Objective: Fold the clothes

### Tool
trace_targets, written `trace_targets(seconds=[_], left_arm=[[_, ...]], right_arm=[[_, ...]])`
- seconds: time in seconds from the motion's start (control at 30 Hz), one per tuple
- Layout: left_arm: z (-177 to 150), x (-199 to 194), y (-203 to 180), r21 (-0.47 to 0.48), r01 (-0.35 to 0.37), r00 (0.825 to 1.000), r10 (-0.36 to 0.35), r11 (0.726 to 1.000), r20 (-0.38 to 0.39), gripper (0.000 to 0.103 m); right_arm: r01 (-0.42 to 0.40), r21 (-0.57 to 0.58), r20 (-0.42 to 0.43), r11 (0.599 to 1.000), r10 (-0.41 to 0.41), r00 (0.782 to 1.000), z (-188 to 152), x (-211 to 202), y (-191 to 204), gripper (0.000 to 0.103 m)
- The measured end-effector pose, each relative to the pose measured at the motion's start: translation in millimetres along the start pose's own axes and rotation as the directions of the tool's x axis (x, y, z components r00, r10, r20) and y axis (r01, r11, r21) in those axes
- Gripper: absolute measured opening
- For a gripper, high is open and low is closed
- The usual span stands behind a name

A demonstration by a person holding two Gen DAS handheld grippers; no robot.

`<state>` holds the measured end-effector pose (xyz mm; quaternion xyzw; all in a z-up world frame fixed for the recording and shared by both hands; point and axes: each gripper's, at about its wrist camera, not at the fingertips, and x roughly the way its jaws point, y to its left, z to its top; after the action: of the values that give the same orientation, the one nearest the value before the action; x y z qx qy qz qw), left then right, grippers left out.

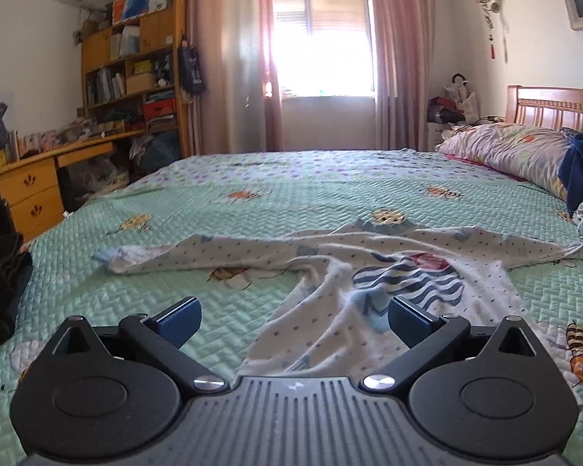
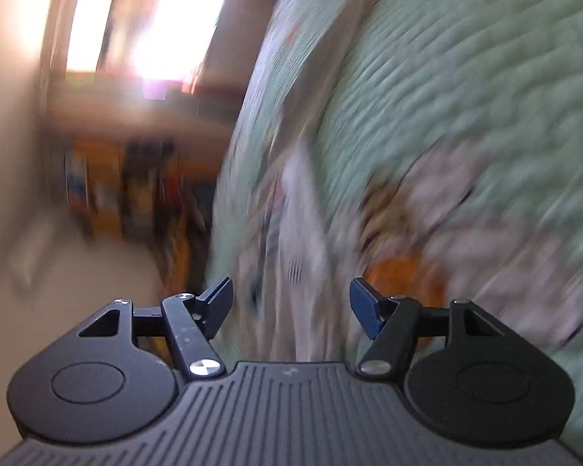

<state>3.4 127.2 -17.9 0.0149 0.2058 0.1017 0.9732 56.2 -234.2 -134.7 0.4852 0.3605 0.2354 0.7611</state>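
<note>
A small white long-sleeved garment (image 1: 353, 272) with tiny dark specks and a striped print lies spread on the green quilted bed (image 1: 252, 194), sleeves stretched left and right. My left gripper (image 1: 291, 320) hovers low over its near hem, open, nothing between the blue pads. The right wrist view is heavily blurred and rolled sideways. There my right gripper (image 2: 289, 305) stands open, with pale cloth (image 2: 303, 233) smeared beyond the fingertips and nothing clearly pinched between them.
A floral pillow (image 1: 513, 151) and a blue heap of clothes (image 1: 581, 163) lie at the right by the wooden headboard (image 1: 555, 106). A wooden desk (image 1: 39, 178) and shelves (image 1: 136, 66) stand left of the bed. Dark fabric (image 1: 0, 283) sits at the left edge.
</note>
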Motion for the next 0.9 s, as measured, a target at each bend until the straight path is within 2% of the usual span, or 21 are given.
trace_targets(seconds=[0.13, 0.2, 0.23, 0.27, 0.33, 0.37, 0.4, 0.43, 0.47, 0.5, 0.6, 0.7, 0.77, 0.83, 0.9], left_arm=[[-9, -10, 28, -0.021, -0.08, 0.997, 0.079, 0.997, -0.018, 0.102], [-11, -17, 48, -0.062, -0.118, 0.993, 0.117, 0.991, -0.024, 0.102], [-12, -21, 58, -0.08, -0.133, 0.991, 0.132, 0.988, -0.027, 0.102], [-12, -24, 65, -0.092, -0.144, 0.989, 0.142, 0.985, -0.03, 0.102], [-13, -31, 79, -0.115, -0.163, 0.987, 0.16, 0.98, -0.036, 0.102], [-13, -34, 85, -0.125, -0.164, 0.986, 0.161, 0.979, -0.034, 0.102], [-14, -36, 89, -0.129, -0.165, 0.986, 0.162, 0.978, -0.033, 0.102], [-15, -39, 92, -0.133, -0.164, 0.986, 0.161, 0.977, -0.032, 0.102], [-16, -41, 95, -0.135, -0.162, 0.987, 0.159, 0.978, -0.031, 0.102], [-18, -42, 97, -0.133, -0.157, 0.987, 0.155, 0.979, -0.031, 0.102], [-23, -39, 96, -0.078, -0.118, 0.992, 0.114, 0.99, -0.058, 0.102], [-33, -27, 85, 0.074, -0.094, 0.991, 0.1, 0.993, -0.089, 0.102], [-42, -17, 77, 0.182, -0.063, 0.99, 0.084, 0.981, -0.11, 0.102], [-49, -7, 70, 0.25, -0.031, 0.992, 0.06, 0.968, -0.107, 0.102], [-54, 3, 63, 0.299, -0.008, 0.995, 0.039, 0.954, -0.095, 0.102]], right_arm=[[-0.06, -0.197, -0.137, 0.979, 0.033, 0.99, -34, 14, 56, 0.069], [-0.039, -0.418, -0.152, 0.908, -0.027, 0.988, -60, 26, 92, 0.069], [-0.016, -0.544, -0.138, 0.839, -0.07, 0.988, -73, 33, 110, 0.069], [0.021, -0.676, -0.101, 0.737, -0.121, 0.988, -90, 41, 127, 0.069], [0.115, -0.871, 0.019, 0.478, -0.2, 0.98, -134, 50, 143, 0.069], [0.15, -0.924, 0.077, 0.353, -0.214, 0.974, -152, 58, 149, 0.069], [0.169, -0.954, 0.117, 0.247, -0.209, 0.971, -164, 68, 153, 0.069], [0.173, -0.971, 0.141, 0.164, -0.19, 0.972, -178, 72, 153, 0.068], [0.179, -0.979, 0.161, 0.101, -0.164, 0.973, -190, 79, 155, 0.068], [0.199, -0.978, 0.187, 0.063, -0.155, 0.97, -196, 88, 154, 0.068], [0.261, -0.965, 0.263, -0.026, -0.139, 0.955, -212, 112, 156, 0.068], [0.303, -0.951, 0.309, -0.062, -0.166, 0.936, -225, 119, 156, 0.068], [0.333, -0.941, 0.339, -0.062, -0.178, 0.924, -224, 116, 153, 0.068], [0.369, -0.928, 0.371, -0.049, -0.189, 0.909, -218, 112, 146, 0.068], [0.404, -0.915, 0.396, -0.008, -0.208, 0.894, -205, 100, 140, 0.068]])
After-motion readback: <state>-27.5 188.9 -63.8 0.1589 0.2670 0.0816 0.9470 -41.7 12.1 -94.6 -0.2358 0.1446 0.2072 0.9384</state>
